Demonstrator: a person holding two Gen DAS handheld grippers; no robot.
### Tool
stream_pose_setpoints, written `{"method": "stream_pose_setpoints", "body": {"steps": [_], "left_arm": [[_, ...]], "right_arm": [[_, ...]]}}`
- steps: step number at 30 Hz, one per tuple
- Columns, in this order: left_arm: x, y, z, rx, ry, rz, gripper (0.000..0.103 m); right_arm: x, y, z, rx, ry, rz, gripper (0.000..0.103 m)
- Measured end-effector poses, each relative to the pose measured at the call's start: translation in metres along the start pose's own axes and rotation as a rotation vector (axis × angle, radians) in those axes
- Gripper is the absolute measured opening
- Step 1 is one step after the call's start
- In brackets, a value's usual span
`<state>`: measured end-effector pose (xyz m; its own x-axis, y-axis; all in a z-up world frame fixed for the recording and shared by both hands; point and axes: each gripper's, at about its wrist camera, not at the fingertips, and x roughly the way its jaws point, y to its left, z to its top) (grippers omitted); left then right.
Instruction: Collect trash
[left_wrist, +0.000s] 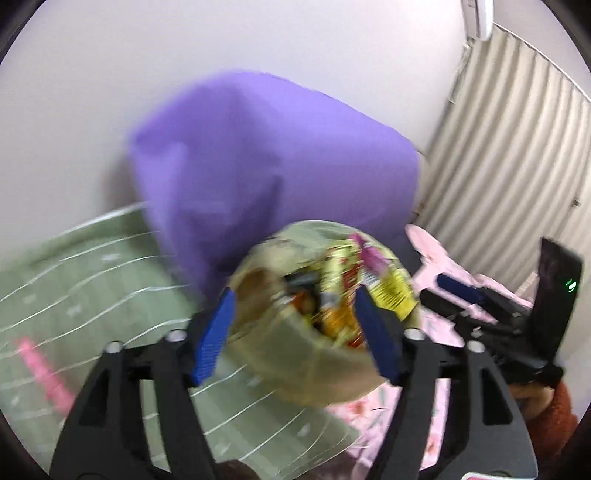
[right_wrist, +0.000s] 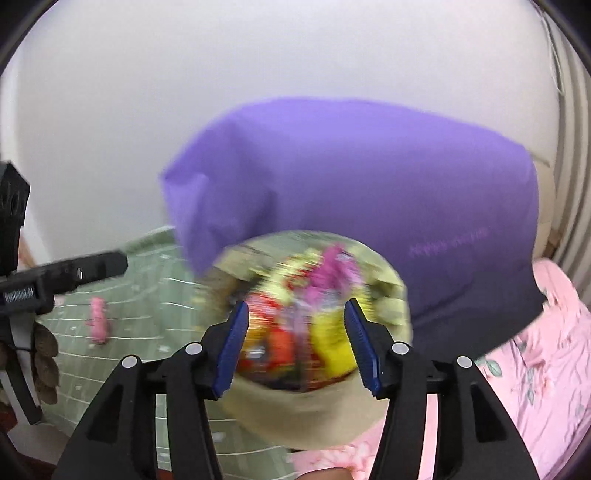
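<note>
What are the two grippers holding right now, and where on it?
Nothing: the left gripper and right gripper are open, and the trash bag sits beyond them ungripped.

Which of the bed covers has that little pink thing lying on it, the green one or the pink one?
The green checked cover. The small pink thing lies on it, left of the trash bag; the pink flowered cover lies to the right.

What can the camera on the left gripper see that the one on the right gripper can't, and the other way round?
Only the left wrist view shows the air conditioner high on the wall, the right gripper from the side, and an orange-brown sleeve.

Only the right wrist view shows the left gripper from the side and faint lettering on the purple pillow.

Both show the open bag of trash full of colourful wrappers, the pillow, the green blanket, a small pink item on it, the pink floral sheet, and open jaws with nothing gripped.
</note>
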<state>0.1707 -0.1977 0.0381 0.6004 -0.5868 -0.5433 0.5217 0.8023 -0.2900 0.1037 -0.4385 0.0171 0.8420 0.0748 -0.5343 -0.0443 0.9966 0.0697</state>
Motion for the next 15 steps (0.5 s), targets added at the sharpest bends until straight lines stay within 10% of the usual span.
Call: {"method": "stream_pose_setpoints", "body": {"steps": [15], "left_arm": [[-0.176,0.053,-0.082,-0.057,-0.110,0.596,0.070]], "right_arm": [[-0.060,0.164,-0.032,-0.126,-0.002,0.188,0.051]]}}
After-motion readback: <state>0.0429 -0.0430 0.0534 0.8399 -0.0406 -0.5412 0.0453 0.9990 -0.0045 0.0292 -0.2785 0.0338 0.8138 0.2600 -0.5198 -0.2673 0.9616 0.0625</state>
